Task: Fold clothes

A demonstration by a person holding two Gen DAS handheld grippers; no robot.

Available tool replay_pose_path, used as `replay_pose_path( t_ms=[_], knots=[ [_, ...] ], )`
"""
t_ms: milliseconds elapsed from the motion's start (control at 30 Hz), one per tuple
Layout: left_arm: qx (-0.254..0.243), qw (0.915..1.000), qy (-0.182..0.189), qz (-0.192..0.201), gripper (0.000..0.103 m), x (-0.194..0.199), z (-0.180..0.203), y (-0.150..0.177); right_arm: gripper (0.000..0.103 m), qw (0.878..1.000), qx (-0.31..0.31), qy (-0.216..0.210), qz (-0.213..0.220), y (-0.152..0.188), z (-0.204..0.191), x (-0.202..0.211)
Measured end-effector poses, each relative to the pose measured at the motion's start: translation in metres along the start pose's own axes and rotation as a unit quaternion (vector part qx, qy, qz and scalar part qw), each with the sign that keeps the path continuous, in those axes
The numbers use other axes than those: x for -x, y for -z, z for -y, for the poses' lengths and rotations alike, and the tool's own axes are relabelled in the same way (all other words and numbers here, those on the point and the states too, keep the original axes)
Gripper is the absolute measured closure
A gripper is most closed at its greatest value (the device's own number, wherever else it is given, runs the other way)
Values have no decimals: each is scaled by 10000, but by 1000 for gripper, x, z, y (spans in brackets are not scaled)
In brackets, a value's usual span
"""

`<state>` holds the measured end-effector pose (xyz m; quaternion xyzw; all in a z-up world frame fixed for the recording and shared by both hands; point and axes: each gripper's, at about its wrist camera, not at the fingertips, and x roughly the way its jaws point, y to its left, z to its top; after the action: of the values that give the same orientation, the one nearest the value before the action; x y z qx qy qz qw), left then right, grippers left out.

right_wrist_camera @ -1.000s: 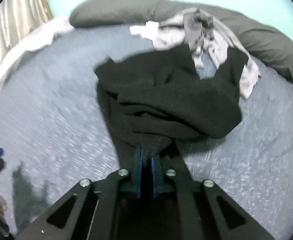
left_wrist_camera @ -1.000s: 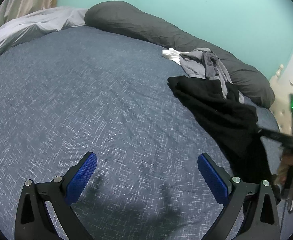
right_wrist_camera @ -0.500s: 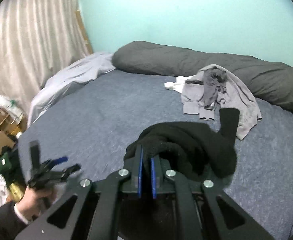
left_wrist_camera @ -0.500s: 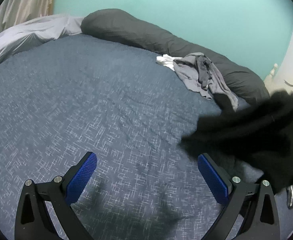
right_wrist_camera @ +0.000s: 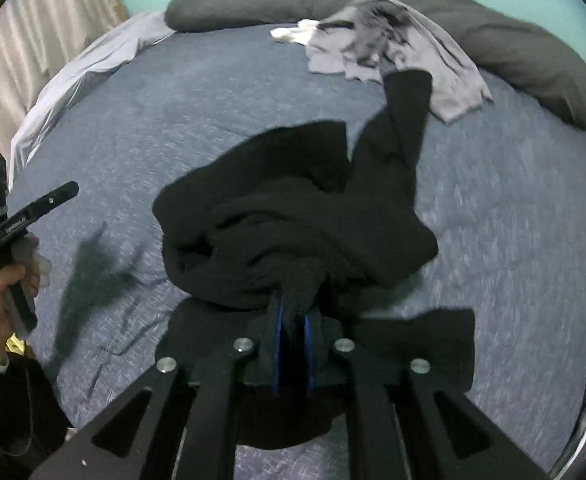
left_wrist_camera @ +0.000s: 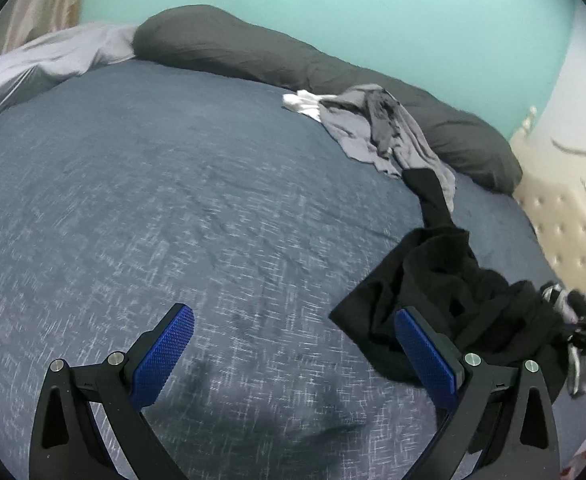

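Sweater [right_wrist_camera: 293, 216] on bed [right_wrist_camera: 173, 120], clothes pile [right_wrist_camera: 393, 44] behind.

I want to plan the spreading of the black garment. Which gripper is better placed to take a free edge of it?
Left. The left gripper is open and empty beside the black garment. The right gripper has cloth between its opening jaws.

**Black garment bunched on the bed, grey clothes by the long pillow**

The black garment [right_wrist_camera: 293, 216] is a thick, dark knit, crumpled into a loose heap on the blue bedspread [right_wrist_camera: 173, 100], well in front of the long dark pillow [right_wrist_camera: 513, 40]. One narrow part stretches away toward that pillow, its end touching the grey clothes [right_wrist_camera: 393, 36]. These lie rumpled and unfolded just in front of the pillow, with a small white piece [right_wrist_camera: 293, 34] at their left edge.
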<state>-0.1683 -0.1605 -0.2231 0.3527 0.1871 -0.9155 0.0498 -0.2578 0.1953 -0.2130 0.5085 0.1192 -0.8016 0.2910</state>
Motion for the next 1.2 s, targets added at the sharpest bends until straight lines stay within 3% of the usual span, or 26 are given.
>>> replay_pose_path(
  t_ms=[133,333,500,567,633,700,733,767,1200],
  knots=[
    [-126,9999,83,-71,0,-9,12,-2,79,9998,-135,-136,80,7,17,16],
    [-172,9998,41,-136,0,-18,19,-10,79,9992,-125,-348,178,5,23,42],
    [-162,9997,-142,-101,0,-21,16,-17,79,9984,-200,-317,428,-3,33,60],
    [-139,9997,-159,-84,0,-21,15,-19,75,9983,-246,-202,494,-10,38,58],
    [-136,9997,-179,-64,0,-21,15,-20,68,9980,-345,-116,512,-22,43,50],
    [-169,9996,-217,-49,0,-21,15,-21,58,9978,-412,-136,493,-35,44,38],
    [-168,9996,-222,-50,0,-21,15,-21,47,9977,-445,-148,482,-42,45,32],
    [-160,9996,-224,-53,0,-21,14,-21,44,9976,-477,-160,472,-48,45,26],
    [-198,9995,-254,11,0,-20,14,-26,44,9990,404,140,-129,-116,20,-66]
  ],
)
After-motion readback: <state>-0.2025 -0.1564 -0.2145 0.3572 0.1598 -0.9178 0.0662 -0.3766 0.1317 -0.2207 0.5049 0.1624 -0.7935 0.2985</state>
